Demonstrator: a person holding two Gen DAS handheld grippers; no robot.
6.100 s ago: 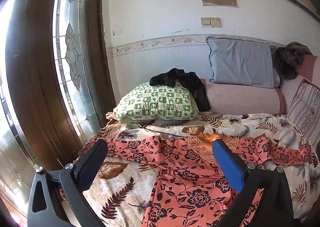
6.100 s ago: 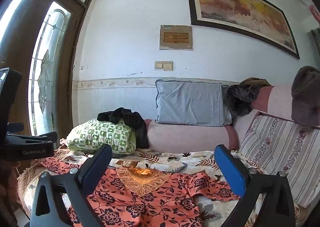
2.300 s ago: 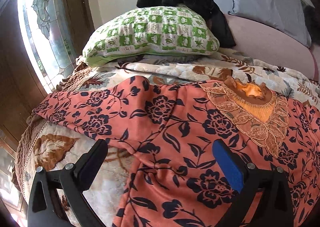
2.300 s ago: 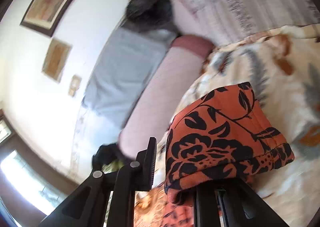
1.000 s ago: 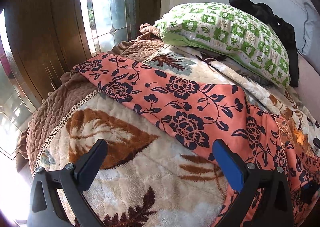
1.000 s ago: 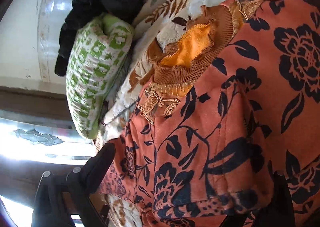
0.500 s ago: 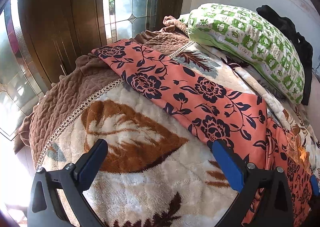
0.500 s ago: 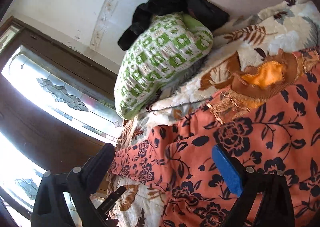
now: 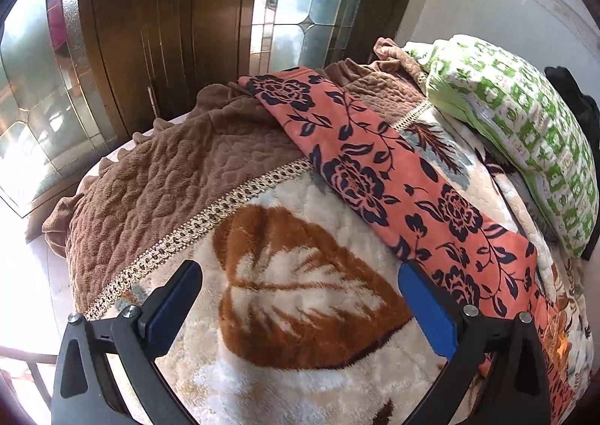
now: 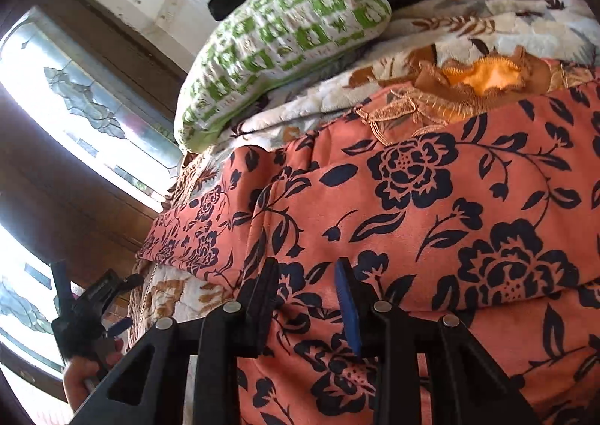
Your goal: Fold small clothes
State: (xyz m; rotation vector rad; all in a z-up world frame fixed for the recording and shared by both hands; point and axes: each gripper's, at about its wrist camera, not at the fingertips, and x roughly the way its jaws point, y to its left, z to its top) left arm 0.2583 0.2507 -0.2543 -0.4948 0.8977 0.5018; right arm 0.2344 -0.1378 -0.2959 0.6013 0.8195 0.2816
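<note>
Left claw (image 9: 300, 297) spread wide; sleeve (image 9: 378, 177) just beyond right finger.

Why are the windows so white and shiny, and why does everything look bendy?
Left wrist view: daylight washes out the glass door panels, and the fisheye lens curves the door frame. Right wrist view: the window is glaring white too, so the nearby wood looks very dark; the floral garment stays sharp.

Floral garment (image 10: 431, 200): I see its lower part cut off by frame edge. Black cloth (image 9: 579, 102): mostly hidden behind green pillow (image 9: 525, 125).
</note>
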